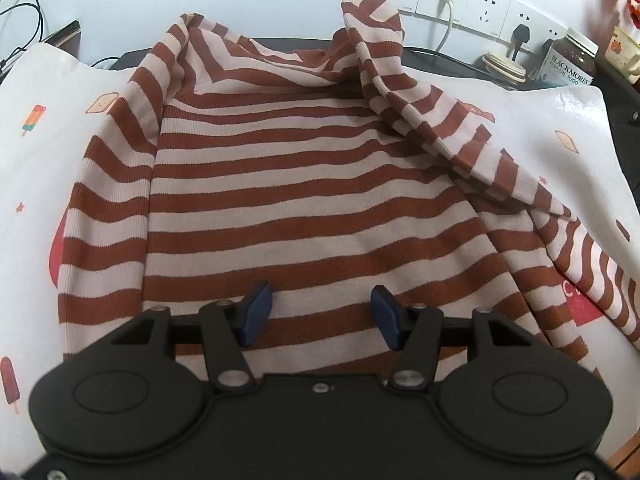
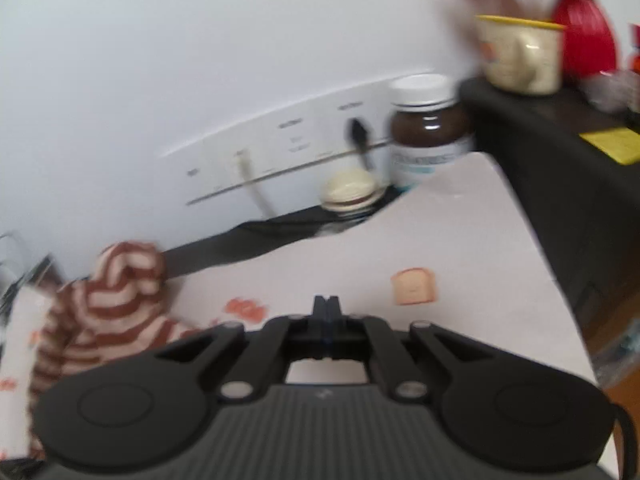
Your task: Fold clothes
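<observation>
A brown and pale pink striped shirt (image 1: pixel 304 184) lies spread on a white printed cloth (image 1: pixel 36 160). Its left sleeve is folded in along the body. Its right sleeve (image 1: pixel 384 64) rises in a bunched ridge at the back right and drapes down to the right. My left gripper (image 1: pixel 321 312) hovers over the shirt's near hem, open, its blue pads (image 1: pixel 256 310) apart with nothing gripped. In the blurred right wrist view my right gripper (image 2: pixel 326 306) is shut with nothing seen between its fingers, above bare cloth (image 2: pixel 440 240), with the shirt (image 2: pixel 112 304) bunched to its left.
A row of wall sockets (image 1: pixel 472 4) with plugs runs along the back wall. A brown bottle with a white lid (image 2: pixel 430 128), a small lidded jar (image 2: pixel 352 192), and a cream mug (image 2: pixel 520 56) on a black shelf (image 2: pixel 560 160) stand at the back right. Cables (image 1: pixel 24 12) hang at the far left.
</observation>
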The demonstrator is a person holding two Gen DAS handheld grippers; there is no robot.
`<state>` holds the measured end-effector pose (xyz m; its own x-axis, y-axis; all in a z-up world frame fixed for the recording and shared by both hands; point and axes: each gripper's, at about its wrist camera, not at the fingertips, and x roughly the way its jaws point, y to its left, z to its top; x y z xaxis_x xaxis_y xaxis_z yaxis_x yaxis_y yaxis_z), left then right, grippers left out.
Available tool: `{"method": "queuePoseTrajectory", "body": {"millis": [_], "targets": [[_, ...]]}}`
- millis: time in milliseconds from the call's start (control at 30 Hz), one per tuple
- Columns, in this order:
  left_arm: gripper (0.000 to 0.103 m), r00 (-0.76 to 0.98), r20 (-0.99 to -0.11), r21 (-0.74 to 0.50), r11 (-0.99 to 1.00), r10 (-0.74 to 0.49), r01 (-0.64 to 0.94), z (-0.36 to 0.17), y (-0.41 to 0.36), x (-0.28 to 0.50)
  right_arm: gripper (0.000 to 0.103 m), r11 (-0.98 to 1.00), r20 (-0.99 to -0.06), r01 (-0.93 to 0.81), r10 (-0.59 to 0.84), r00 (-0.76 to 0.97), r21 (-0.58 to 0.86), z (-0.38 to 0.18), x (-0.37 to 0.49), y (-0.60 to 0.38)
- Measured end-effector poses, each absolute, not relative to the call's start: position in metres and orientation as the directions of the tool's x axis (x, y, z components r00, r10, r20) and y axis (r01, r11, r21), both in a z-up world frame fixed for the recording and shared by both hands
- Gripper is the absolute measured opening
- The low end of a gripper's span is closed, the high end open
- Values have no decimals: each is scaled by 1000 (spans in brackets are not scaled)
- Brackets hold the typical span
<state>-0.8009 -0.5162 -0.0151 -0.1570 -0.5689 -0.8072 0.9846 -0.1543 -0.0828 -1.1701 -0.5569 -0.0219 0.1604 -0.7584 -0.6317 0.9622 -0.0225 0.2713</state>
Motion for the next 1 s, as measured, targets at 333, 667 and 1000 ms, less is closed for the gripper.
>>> {"method": "queuePoseTrajectory", "body": {"millis": [333,667,1000], "targets": [[58,-126,-811,-24,-183,-571,983,-17,-504,-807,52,347,-793,935,-550,262,68,-89,-1084,-517],[61,-144,-810,-64,-159,-568,985,-17,-500,-800,7,301,-830,951,-513,221,67,-97,-1100,-525],[62,-141,-815,-92,-115,-561,989,-15,-504,-802,53,400,-878,916,-438,193,2,-70,-1095,-510]]}}
